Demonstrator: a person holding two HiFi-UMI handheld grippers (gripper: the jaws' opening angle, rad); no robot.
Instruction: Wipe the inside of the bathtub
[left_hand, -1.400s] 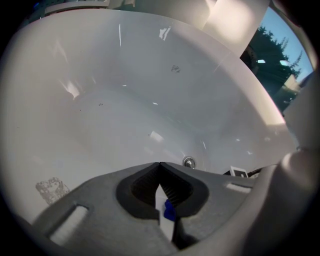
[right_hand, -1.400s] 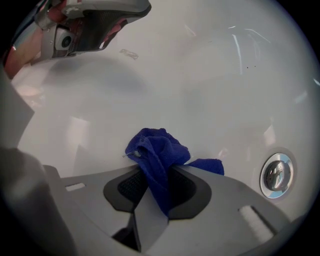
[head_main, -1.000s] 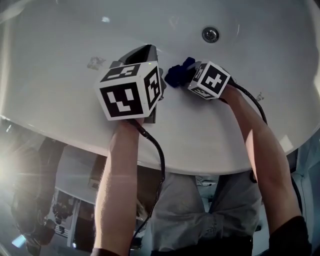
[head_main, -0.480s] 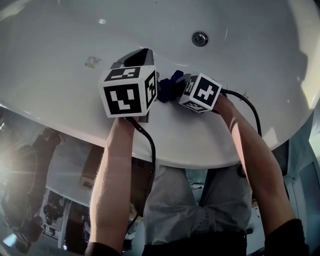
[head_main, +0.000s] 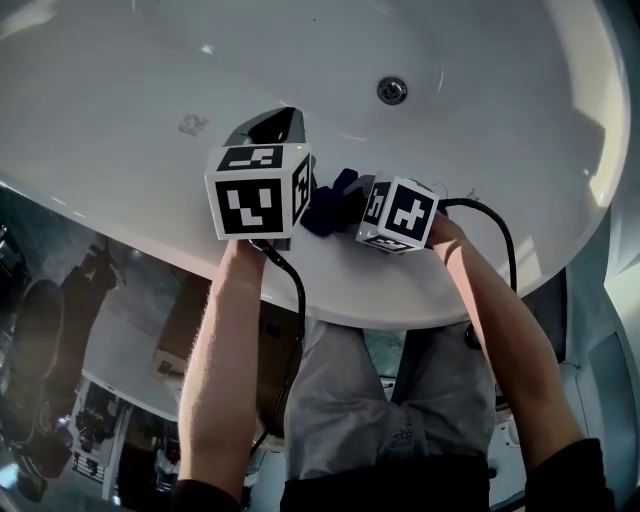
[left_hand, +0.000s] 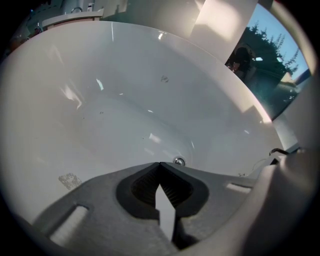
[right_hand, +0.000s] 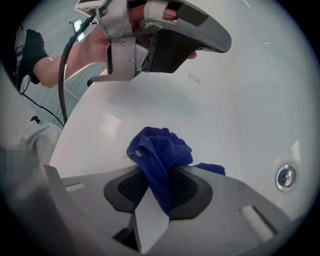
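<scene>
A white bathtub (head_main: 120, 100) fills the upper head view, with its inside (left_hand: 125, 125) seen from the left gripper view. My right gripper (head_main: 350, 205) is shut on a bunched blue cloth (right_hand: 160, 155), which sticks out toward the near wall of the tub (right_hand: 240, 100); the same blue cloth (head_main: 325, 208) shows between the two marker cubes. My left gripper (left_hand: 160, 164) hangs just left of it above the tub's near side, jaws shut with nothing between them. From the right gripper view the left gripper (right_hand: 165, 40) appears above the cloth.
A chrome drain (head_main: 392, 90) sits in the tub floor beyond the grippers, and the drain (right_hand: 285, 176) also shows low right of the cloth. A small grey smudge (head_main: 192, 124) marks the tub wall. The tub's rim (head_main: 420, 310) curves in front of the person's legs.
Both grippers have drifted toward the near rim and slightly down the frame, the right one with the cloth moving left, closer to the left gripper. The drain has shifted up-left in view.
</scene>
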